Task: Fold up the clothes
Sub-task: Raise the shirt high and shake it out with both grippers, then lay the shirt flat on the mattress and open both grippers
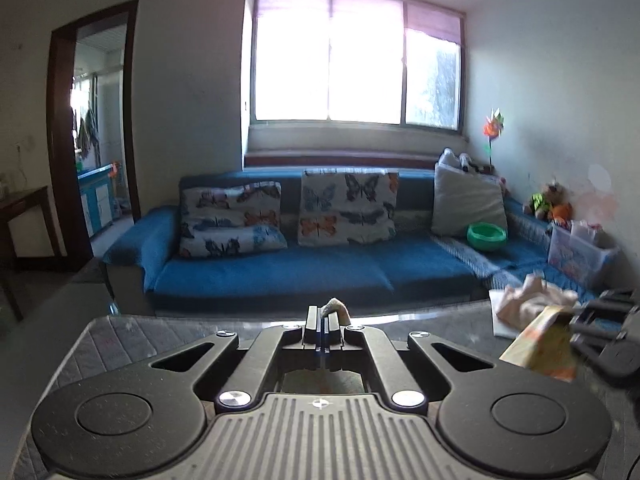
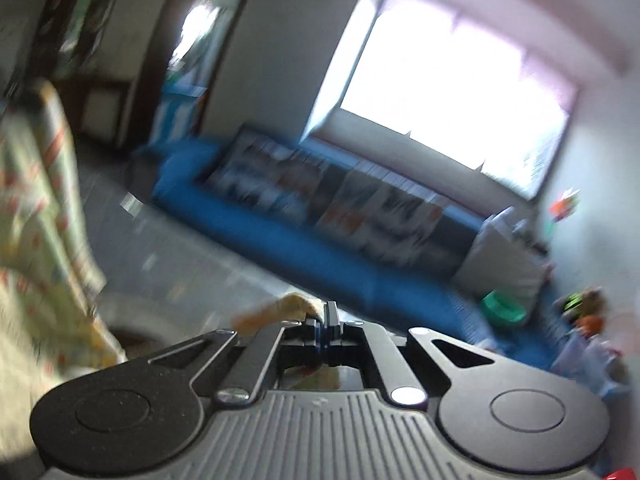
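both tongs fill the near edge of each view. the left tongs (image 1: 323,318) are pinched tight on a small corner of yellowish cloth that pokes up just past the fingertips. the right tongs (image 2: 326,316) are likewise clamped on a yellow fold of the same patterned garment (image 2: 44,220), which hangs in a broad sheet at the left of the right wrist view. we judge the garment is lifted by two points so it can hang straight for a fold, above the grey table (image 1: 120,332).

beyond it, the blue sofa (image 1: 280,272) with its butterfly cushions (image 1: 348,208) runs along the far wall under the window (image 1: 356,56). at the right, a pale crumpled garment (image 1: 532,300) lies on the table, near a green bowl (image 1: 486,236) on the sofa.

the left wrist view is sharp and level, and shows the right tongs from outside, gripping cloth at the far right. the right wrist view is tilted and blurred, but only it shows how much cloth hangs free.
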Demonstrator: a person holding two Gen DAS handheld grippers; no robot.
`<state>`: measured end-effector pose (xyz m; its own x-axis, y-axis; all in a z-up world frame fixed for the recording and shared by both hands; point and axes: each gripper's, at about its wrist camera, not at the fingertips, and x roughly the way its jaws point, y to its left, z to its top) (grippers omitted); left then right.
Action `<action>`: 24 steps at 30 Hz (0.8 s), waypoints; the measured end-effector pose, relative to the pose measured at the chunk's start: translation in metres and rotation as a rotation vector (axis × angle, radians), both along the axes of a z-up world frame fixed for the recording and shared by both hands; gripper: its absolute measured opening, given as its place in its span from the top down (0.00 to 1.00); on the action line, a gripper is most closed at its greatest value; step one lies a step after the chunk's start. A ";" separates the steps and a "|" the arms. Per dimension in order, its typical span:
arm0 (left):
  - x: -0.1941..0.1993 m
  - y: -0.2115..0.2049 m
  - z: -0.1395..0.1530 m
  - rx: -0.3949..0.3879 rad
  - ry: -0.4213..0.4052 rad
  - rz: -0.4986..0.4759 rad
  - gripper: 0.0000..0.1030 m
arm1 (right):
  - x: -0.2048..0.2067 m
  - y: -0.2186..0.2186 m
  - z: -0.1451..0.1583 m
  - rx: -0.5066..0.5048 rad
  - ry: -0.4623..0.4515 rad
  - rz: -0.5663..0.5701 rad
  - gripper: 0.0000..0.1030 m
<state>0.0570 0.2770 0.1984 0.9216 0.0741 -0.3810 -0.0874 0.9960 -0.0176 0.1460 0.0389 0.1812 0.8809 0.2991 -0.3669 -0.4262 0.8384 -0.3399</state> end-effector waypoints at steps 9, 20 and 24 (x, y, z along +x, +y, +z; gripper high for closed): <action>-0.029 0.005 0.045 -0.005 -0.093 -0.012 0.98 | -0.016 -0.051 0.060 0.164 -0.161 -0.033 0.99; -0.104 -0.001 -0.019 -0.006 0.101 -0.098 0.98 | -0.075 -0.100 -0.001 0.039 -0.004 0.054 0.99; -0.127 -0.007 -0.070 -0.039 0.248 -0.137 0.98 | -0.089 -0.100 -0.046 -0.045 0.133 0.077 0.99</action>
